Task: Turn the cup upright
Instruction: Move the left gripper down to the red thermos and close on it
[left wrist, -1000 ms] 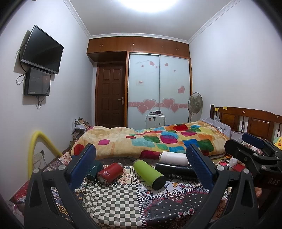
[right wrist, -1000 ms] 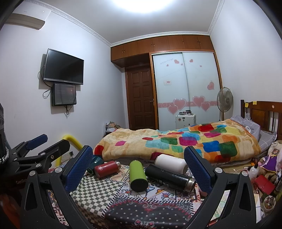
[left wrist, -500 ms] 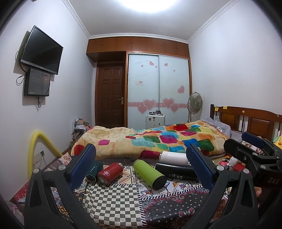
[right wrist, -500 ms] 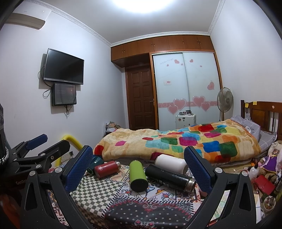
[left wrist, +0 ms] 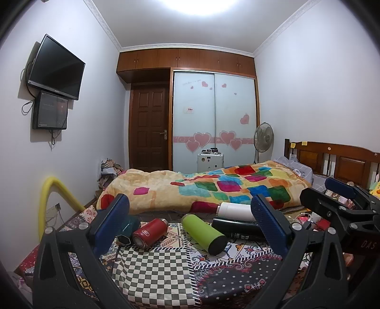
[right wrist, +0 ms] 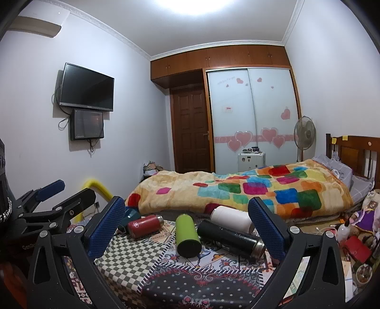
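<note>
Flasks, namely red (left wrist: 150, 233), green (left wrist: 204, 234), black (right wrist: 230, 237), white (right wrist: 231, 218) and what looks like a teal one (left wrist: 128, 229), all lie sideways on the patterned bench (left wrist: 154, 273), none yet upright, while left gripper (left wrist: 190, 223) and right gripper (right wrist: 187, 225) hover short, fingers apart, empty.

The room is lit brightly from a ceiling light (left wrist: 201, 4) that is blown out to white glare at the top of both views. Soft shadows are cast behind the television (right wrist: 86, 88). Straight edges are bowed by fisheye distortion, and the corners are vignetted black.
</note>
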{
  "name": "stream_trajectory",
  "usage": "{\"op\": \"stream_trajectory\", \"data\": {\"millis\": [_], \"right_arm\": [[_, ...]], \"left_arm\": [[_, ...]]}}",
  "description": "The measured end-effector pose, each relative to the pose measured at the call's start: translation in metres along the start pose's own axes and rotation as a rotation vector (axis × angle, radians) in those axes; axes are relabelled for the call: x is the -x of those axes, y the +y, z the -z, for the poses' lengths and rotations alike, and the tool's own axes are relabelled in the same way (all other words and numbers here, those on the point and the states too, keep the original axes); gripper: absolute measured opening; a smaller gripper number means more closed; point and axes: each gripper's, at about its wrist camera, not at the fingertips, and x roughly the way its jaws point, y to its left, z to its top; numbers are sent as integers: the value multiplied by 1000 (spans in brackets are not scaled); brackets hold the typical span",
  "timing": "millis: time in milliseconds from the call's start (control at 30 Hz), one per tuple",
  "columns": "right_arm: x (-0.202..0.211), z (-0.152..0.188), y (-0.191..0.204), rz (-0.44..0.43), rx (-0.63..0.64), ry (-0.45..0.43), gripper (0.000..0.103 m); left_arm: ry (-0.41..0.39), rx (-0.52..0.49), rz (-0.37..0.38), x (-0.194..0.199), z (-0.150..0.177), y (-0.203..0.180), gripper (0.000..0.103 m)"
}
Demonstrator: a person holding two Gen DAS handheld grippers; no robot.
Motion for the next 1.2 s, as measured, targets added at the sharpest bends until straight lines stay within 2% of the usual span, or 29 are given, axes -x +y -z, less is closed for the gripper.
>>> {"op": "stream_trajectory", "data": {"millis": [100, 300, 467, 533, 567, 667, 767, 867, 933, 1067, 1200], "right_arm": [[-6, 4, -1, 3, 1, 15, 103], [-29, 20, -14, 23, -5, 80, 103], [-52, 33, -28, 49, -16, 138, 103], [-61, 37, -34, 54, -23, 156, 103], [-64, 38, -35, 56, -24, 162, 103], [-77, 44, -41, 68, -20, 187, 103], [-87, 48, -46, 77, -15, 210, 103], [-100, 53, -51, 82, -22, 232, 103], [-106, 57, -54, 83, -28, 243, 103], [-120, 66, -58, 81, -38, 268, 103], [-129, 73, -57, 75, -41, 283, 103]], "left_arm": [[21, -2, -4, -9, 3, 5, 103], [165, -7, 8, -55, 14, 26, 102], [334, -47, 6, -115, 28, 46, 97], [425, -72, 28, -149, 37, 56, 86], [462, -80, 49, -163, 42, 61, 85], [542, -108, 86, -202, 52, 72, 83], [609, -156, 80, -238, 65, 80, 82], [696, -133, 90, -272, 78, 94, 81], [745, -126, 87, -290, 85, 101, 75], [834, -127, 107, -320, 104, 110, 71], [880, -107, 119, -338, 109, 120, 69]]}}
